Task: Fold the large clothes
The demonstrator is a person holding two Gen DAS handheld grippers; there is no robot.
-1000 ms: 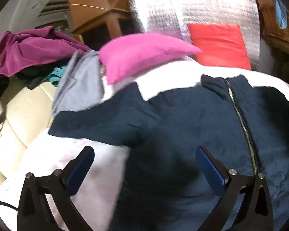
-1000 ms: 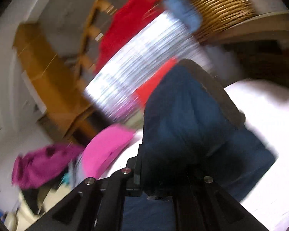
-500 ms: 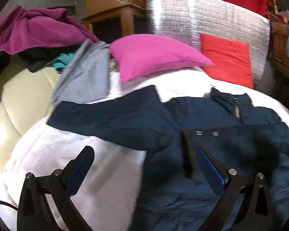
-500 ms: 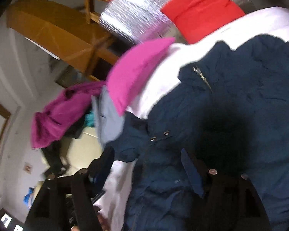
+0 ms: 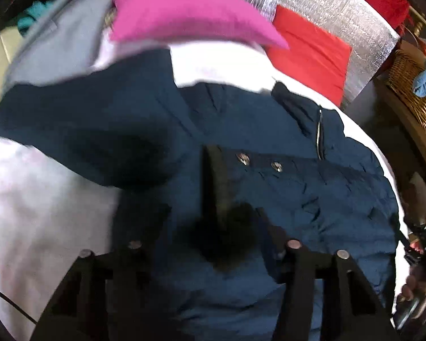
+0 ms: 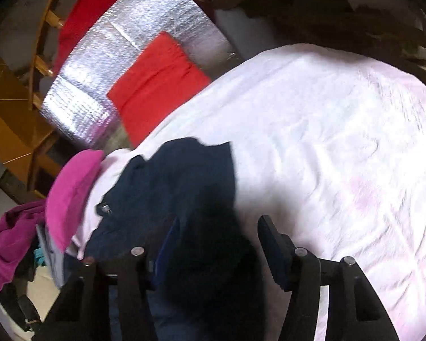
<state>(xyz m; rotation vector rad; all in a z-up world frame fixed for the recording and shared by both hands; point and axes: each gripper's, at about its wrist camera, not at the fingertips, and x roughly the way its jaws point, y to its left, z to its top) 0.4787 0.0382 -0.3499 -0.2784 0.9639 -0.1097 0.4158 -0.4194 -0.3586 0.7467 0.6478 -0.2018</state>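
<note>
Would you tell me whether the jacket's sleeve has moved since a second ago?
Yes. The sleeve now lies folded across the navy jacket, below the zip; earlier the zip ran uncovered down the front.

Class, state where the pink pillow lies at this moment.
In the left wrist view the pink pillow lies at the top, on the white bedding, beyond the navy jacket, between a grey garment and a red cushion.

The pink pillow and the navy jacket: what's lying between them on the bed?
Only a strip of white bedsheet separates the pink pillow from the navy jacket, seen in the left wrist view.
</note>
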